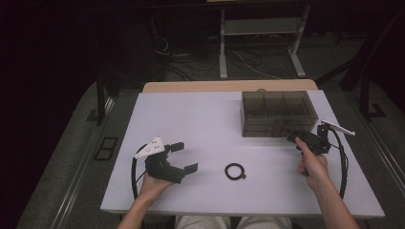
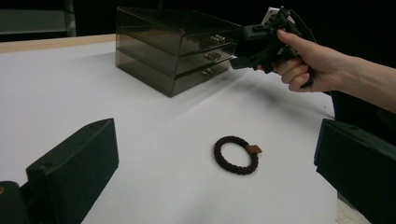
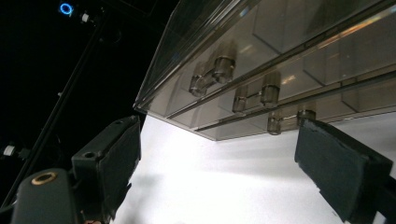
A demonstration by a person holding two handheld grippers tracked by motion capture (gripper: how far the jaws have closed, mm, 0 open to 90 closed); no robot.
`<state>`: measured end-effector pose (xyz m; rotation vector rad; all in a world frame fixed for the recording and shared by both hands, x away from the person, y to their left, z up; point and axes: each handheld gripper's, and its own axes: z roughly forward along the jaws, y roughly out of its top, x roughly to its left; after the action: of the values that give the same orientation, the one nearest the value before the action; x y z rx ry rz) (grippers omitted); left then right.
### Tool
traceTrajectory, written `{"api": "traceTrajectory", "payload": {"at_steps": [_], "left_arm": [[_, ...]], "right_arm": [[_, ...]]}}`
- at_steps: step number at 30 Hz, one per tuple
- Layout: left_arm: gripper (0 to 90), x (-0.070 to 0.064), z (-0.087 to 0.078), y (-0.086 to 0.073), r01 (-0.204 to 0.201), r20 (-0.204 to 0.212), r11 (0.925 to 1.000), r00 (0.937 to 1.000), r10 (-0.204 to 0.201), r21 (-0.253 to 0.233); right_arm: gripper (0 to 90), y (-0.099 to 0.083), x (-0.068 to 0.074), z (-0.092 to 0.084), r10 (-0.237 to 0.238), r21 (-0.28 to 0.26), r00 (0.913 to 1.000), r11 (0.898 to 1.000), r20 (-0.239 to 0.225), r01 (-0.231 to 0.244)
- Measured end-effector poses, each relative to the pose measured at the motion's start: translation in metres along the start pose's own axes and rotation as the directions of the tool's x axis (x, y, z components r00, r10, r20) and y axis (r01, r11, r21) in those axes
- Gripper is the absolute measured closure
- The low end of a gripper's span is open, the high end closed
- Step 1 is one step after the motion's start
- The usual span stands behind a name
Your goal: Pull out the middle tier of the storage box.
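The right hand (image 1: 313, 164) reaches forward, its gripper (image 1: 292, 137) tilted and close to the drawer box (image 1: 277, 112) at the table's (image 1: 200, 119) far right, jaws apart with nothing between them, near the lowest of three small knobs (image 3: 275, 122). The left gripper (image 1: 184, 157) lies low near the front edge, jaws wide apart and empty. The box is smoky, see-through plastic with three drawers. A dark hair tie (image 1: 235, 171) lies flat between the hands
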<state>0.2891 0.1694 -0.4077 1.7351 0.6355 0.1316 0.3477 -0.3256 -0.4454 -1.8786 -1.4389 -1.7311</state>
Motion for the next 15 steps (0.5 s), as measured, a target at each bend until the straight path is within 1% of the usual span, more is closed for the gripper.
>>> {"api": "traceTrajectory", "payload": {"at_steps": [1, 2, 3, 6, 7, 9, 11, 13, 15], "left_arm": [[0.0, 0.0001, 0.0, 0.0, 0.0, 0.0, 1.0, 1.0, 0.0, 0.0], [0.0, 0.0, 0.0001, 0.0, 0.0, 0.0, 1.0, 1.0, 0.0, 0.0], [0.0, -0.0002, 0.0001, 0.0001, -0.001, 0.0, 1.0, 1.0, 0.001, 0.001], [0.0, -0.0006, 0.0003, -0.0001, -0.003, 0.003, 1.0, 1.0, 0.003, 0.003], [0.0, -0.0007, 0.0004, -0.0001, -0.003, 0.004, 1.0, 1.0, 0.003, 0.003], [0.0, -0.0006, 0.0005, 0.0, -0.004, 0.004, 1.0, 1.0, 0.004, 0.003], [0.0, -0.0006, 0.0003, 0.0, -0.004, 0.003, 1.0, 1.0, 0.004, 0.003], [0.0, -0.0009, 0.0002, 0.0, -0.006, 0.002, 1.0, 1.0, 0.006, 0.002], [0.0, -0.001, 0.0002, 0.0001, -0.006, 0.003, 1.0, 1.0, 0.006, 0.002]], "right_arm": [[19.0, 0.0002, -0.0007, 0.0003, 0.004, -0.002, 1.0, 1.0, 0.004, -0.004], [19.0, 0.0002, -0.0007, 0.0003, 0.004, -0.002, 1.0, 1.0, 0.004, -0.004], [21.0, 0.0001, -0.001, 0.0002, 0.002, -0.007, 1.0, 1.0, 0.002, -0.002], [25.3, 0.0002, -0.0021, 0.0008, 0.013, -0.011, 0.9998, 1.0, 0.018, -0.012], [28.3, 0.0, -0.0023, 0.001, 0.024, -0.01, 0.9994, 1.0, 0.025, -0.024], [32.2, -0.0002, -0.0026, 0.0012, 0.025, -0.013, 0.9991, 1.0, 0.036, -0.024], [36.6, -0.0002, -0.0024, 0.0013, 0.039, -0.008, 0.9985, 0.999, 0.039, -0.039], [39.9, -0.0002, -0.0031, 0.0021, 0.034, -0.009, 0.9984, 0.999, 0.045, -0.034], [43.5, -0.0002, -0.004, 0.0022, 0.045, -0.005, 0.9977, 0.999, 0.051, -0.045]]}}
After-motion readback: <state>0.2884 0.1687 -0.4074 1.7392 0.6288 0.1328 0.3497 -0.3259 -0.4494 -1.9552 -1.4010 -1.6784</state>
